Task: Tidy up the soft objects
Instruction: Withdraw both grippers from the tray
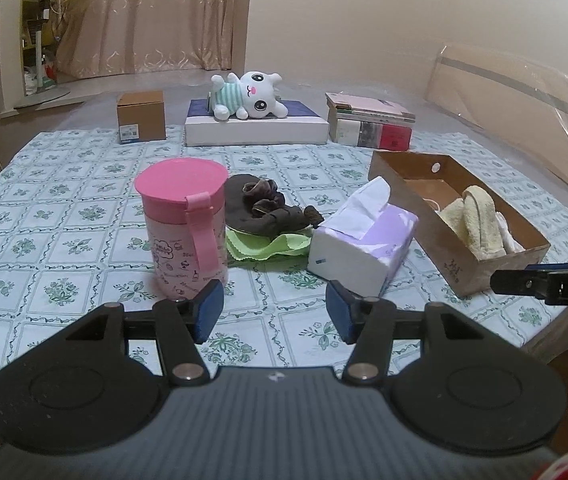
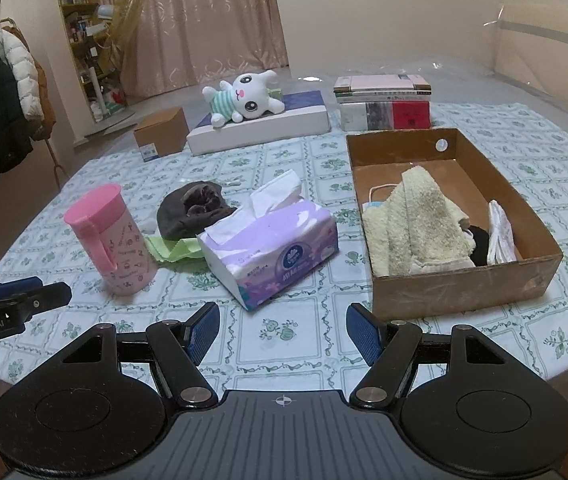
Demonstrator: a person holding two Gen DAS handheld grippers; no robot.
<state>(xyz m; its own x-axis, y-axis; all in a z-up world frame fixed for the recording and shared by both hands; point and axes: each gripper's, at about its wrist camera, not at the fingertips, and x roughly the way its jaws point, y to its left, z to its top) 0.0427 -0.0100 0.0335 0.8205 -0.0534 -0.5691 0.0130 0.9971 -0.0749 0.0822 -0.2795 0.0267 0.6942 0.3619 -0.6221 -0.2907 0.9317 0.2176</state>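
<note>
Pink cup (image 2: 111, 240), paler body with little dark doodles. Just right of the cup, a dark brown cloth (image 2: 191, 210) over a lime green one (image 2: 171, 250). Further right of the cup, a lilac-and-white tissue pack (image 2: 275, 252), then the plain brown cardboard box (image 2: 464, 280) holding a cream towel (image 2: 420, 224). White tablecloth (image 2: 324, 340), green floral squares.

Counted on the bed: 1 pink lidded cup (image 2: 109, 240), 1 tissue pack (image 2: 269, 246), 1 dark brown cloth (image 2: 191, 210), 1 green cloth (image 2: 173, 250), 1 plush toy (image 2: 243, 98), 2 cardboard boxes — small closed (image 2: 161, 133), open (image 2: 456, 280) w/ 1 yellow towel (image 2: 416, 224) — 1 book stack (image 2: 386, 104).
</note>
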